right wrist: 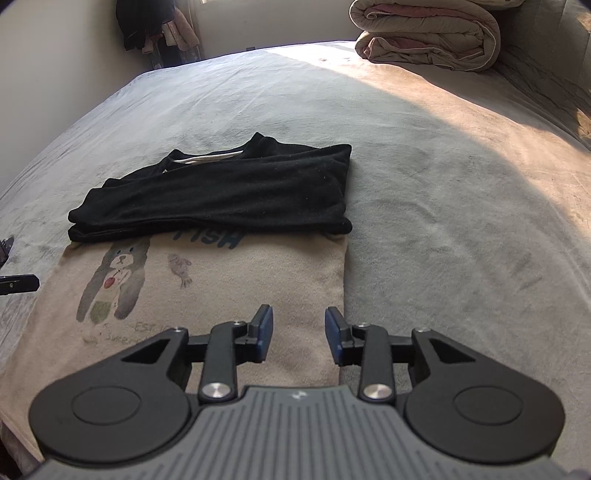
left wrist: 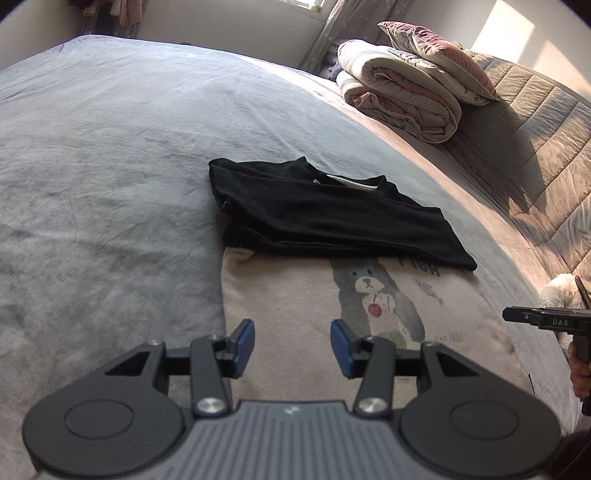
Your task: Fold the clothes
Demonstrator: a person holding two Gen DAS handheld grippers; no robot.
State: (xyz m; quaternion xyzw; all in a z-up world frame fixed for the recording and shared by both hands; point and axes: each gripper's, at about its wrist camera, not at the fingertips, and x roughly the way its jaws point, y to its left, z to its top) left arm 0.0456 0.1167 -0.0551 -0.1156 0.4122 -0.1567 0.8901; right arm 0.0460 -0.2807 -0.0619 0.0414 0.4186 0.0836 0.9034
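Observation:
A beige shirt (left wrist: 295, 295) with a bear print lies flat on the grey bed; it shows as the beige shirt (right wrist: 229, 280) in the right wrist view too. A folded black garment (left wrist: 325, 218) rests across its far end, seen as the black garment (right wrist: 221, 192) from the right. My left gripper (left wrist: 292, 341) is open above the beige shirt's near left part, nothing between its blue pads. My right gripper (right wrist: 298, 332) is open above the shirt's near right edge. The right gripper's tip (left wrist: 532, 317) shows at the right edge of the left wrist view.
The grey bedspread (left wrist: 110, 166) stretches wide to the left and far side. A rolled duvet (left wrist: 399, 96) and a pillow (left wrist: 439, 55) sit at the head by the padded headboard (left wrist: 546, 122). Clothes (right wrist: 155, 26) hang in the far corner.

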